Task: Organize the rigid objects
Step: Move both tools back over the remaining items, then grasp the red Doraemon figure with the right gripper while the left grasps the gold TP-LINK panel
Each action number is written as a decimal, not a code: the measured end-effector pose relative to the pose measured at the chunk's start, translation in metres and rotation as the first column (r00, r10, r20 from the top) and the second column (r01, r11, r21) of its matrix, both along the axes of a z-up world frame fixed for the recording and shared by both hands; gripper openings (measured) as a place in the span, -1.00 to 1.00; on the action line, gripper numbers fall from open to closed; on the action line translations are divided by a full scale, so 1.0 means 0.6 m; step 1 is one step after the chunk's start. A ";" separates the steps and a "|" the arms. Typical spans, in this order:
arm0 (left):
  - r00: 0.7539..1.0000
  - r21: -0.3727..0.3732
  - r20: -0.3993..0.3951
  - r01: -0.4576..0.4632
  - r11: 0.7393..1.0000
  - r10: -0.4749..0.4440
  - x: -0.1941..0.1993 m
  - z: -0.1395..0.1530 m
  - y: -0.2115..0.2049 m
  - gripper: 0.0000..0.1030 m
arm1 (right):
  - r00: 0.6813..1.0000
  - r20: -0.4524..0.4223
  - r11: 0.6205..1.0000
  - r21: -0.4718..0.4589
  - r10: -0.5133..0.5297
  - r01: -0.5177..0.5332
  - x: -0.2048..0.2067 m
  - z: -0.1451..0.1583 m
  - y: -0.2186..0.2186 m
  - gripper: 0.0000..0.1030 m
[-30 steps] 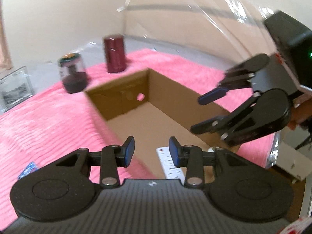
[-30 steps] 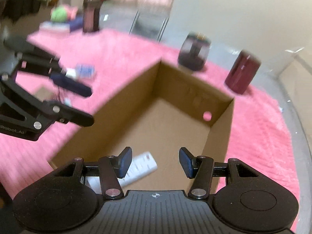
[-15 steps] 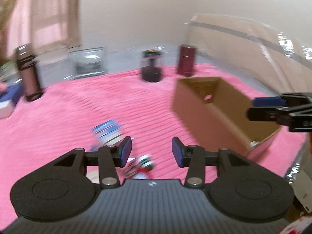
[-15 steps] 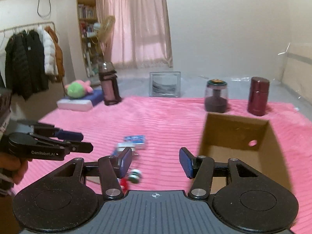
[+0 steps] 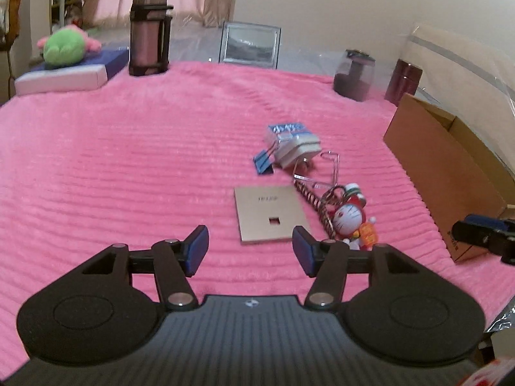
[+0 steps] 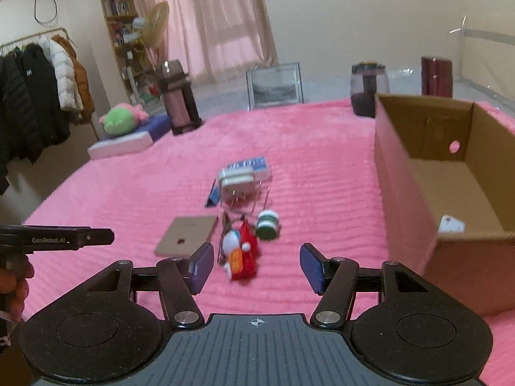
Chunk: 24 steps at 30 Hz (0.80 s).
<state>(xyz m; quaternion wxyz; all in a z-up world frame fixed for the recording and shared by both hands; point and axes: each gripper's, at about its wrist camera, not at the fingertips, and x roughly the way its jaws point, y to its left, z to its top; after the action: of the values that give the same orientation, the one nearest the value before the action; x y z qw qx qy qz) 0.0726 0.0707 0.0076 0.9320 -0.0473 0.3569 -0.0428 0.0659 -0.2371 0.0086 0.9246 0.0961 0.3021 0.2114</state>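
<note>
Both grippers over the pink blanket (image 5: 128, 160) — left gripper (image 5: 250, 247) jaws opening, nothing between them; right gripper (image 6: 257, 265) jaws opening too, empty. Small clutter lies mid-blanket: tan card (image 5: 270, 214), cartoon-cat keychain (image 5: 349, 218), blue binder clip (image 5: 263, 163), white plug adapter (image 5: 297, 151). Cardboard box (image 6: 399, 173) stands to the right — a white item (image 6: 452, 224) inside.
</note>
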 end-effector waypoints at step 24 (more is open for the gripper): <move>0.997 0.071 -0.040 0.064 0.995 -0.062 0.090 -0.090 -0.022 0.62 | 0.997 -0.042 0.991 -0.107 0.072 -0.076 0.124 -0.119 0.109 0.26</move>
<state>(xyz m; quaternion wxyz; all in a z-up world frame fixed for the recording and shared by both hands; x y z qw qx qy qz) 0.1265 0.0576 -0.0461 0.9243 -0.0030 0.3773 -0.0583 0.1400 -0.1716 -0.0629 0.9140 0.0382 0.3340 0.2270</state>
